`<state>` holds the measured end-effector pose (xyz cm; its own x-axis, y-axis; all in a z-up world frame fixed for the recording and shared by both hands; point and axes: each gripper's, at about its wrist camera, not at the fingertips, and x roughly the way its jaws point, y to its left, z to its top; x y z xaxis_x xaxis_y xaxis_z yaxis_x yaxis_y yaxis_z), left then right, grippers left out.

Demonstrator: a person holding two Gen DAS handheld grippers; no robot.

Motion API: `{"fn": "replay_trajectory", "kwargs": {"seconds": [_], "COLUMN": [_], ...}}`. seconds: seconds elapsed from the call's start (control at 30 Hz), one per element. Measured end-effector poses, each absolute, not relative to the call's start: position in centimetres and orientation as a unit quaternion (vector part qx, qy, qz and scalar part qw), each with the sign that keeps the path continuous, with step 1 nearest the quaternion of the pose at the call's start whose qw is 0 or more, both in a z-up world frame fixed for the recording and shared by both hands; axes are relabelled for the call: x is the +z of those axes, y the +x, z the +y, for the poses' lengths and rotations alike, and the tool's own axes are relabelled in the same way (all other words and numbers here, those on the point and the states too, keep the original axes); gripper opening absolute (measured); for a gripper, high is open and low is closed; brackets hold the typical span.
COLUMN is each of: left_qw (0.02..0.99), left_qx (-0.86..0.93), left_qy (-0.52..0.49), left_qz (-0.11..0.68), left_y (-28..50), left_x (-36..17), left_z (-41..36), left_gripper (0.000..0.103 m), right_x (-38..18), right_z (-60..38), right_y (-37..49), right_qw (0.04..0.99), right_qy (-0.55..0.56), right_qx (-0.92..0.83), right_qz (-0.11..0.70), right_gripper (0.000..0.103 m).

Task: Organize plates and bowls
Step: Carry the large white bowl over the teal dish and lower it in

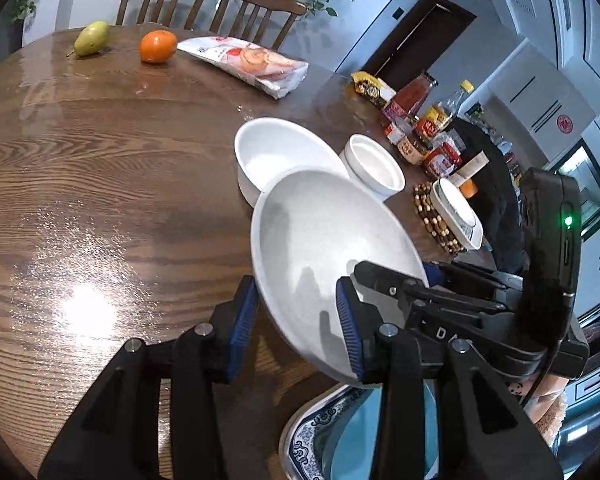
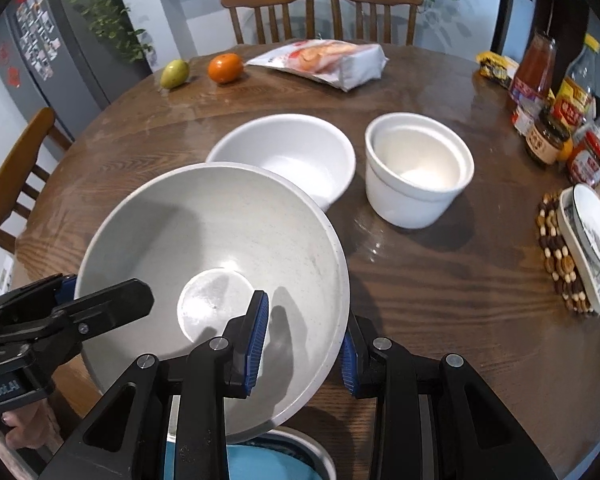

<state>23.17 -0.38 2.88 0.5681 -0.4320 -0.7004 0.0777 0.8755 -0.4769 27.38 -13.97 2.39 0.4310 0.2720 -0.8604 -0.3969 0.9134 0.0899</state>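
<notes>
Left tool (image 1: 296, 320) and right tool (image 2: 304, 344) both clamping the empty speckled bowl's (image 2: 228, 248) rim, hovering over the tabletop (image 2: 440, 292), two empty white bowls (image 2: 296, 152) (image 2: 416, 168) sitting beyond

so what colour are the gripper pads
Blue, ribbed pads, clearest in the right wrist view.

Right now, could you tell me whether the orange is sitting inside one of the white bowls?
No, the orange sits on the bare table beside the pear.
</notes>
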Motion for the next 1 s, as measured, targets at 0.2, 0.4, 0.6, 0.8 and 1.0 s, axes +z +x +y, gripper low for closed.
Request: {"fn": "replay_trajectory", "kwargs": {"seconds": [0.2,0.4,0.6,0.8,1.0], "left_qw": [0.855,0.852,0.851,0.847,0.848], "left_qx": [-0.149,-0.151,-0.152,-0.154,-0.143], "left_qy": [-0.191,-0.187,-0.186,-0.192,-0.195], "left_qz": [0.459,0.466,0.468,0.47,0.472], "left_y": [23.6,23.7,23.6,23.5,23.6], "left_x": [1.8,1.4,1.2,1.1,1.1], "left_z": [-1.2,-1.4,-1.2,-1.0,-0.6], "left_gripper": [0.038,0.039,0.041,0.042,0.044], "right_x": [2.1,1.5,1.0,1.0,1.2], "right_z": [-14.5,-14.9,-14.8,-14.7,-14.1], "right_y": [27.6,28.3,28.7,28.8,28.8], "right_qw": [0.847,0.845,0.844,0.843,0.843], "right_qy": [-0.059,-0.053,-0.056,-0.052,-0.056], "right_qx": [0.189,0.186,0.181,0.181,0.184], "right_qz": [0.493,0.499,0.503,0.503,0.503], "right_gripper": [0.035,0.035,0.035,0.035,0.035]}}
